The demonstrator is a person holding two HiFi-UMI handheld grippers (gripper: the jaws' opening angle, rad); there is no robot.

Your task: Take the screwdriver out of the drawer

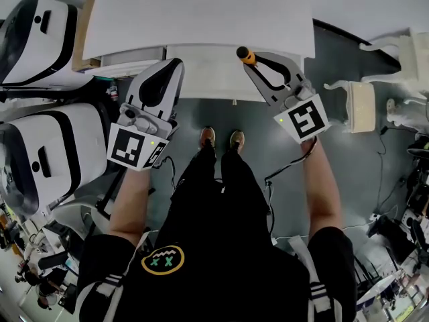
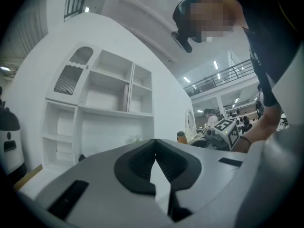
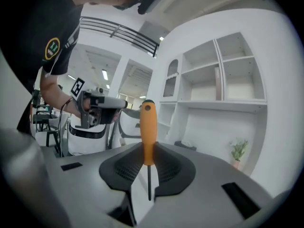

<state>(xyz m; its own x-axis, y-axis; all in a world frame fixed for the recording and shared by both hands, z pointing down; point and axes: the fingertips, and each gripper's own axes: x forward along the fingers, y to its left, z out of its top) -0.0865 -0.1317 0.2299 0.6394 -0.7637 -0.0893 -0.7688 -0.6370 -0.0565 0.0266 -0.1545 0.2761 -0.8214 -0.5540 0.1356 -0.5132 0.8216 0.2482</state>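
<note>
**Right gripper** (image 3: 148, 148): the jaws stand narrow and clamp the orange-handled screwdriver with a thin dark metal shaft (image 3: 148, 122). The black ribbed pads press on the lower end of the handle. The handle rises upright past the jaw tips, and the shaft runs back between the pads toward the gripper body. In the head view the handle's end shows just beyond the jaw tips, at the near edge of the flat white cabinet top (image 1: 201, 12).

**Left gripper** (image 2: 155, 144): the jaws are closed tip to tip with nothing between them. It is held beside the right gripper, the two well apart.

**Surroundings:** a tall white open shelf unit (image 3: 213, 80) stands ahead of both grippers. A small green potted plant (image 3: 239, 151) sits on it, to the right of the right gripper's jaws. White-and-black rounded machines (image 1: 40, 39) stand outward of the left gripper.
</note>
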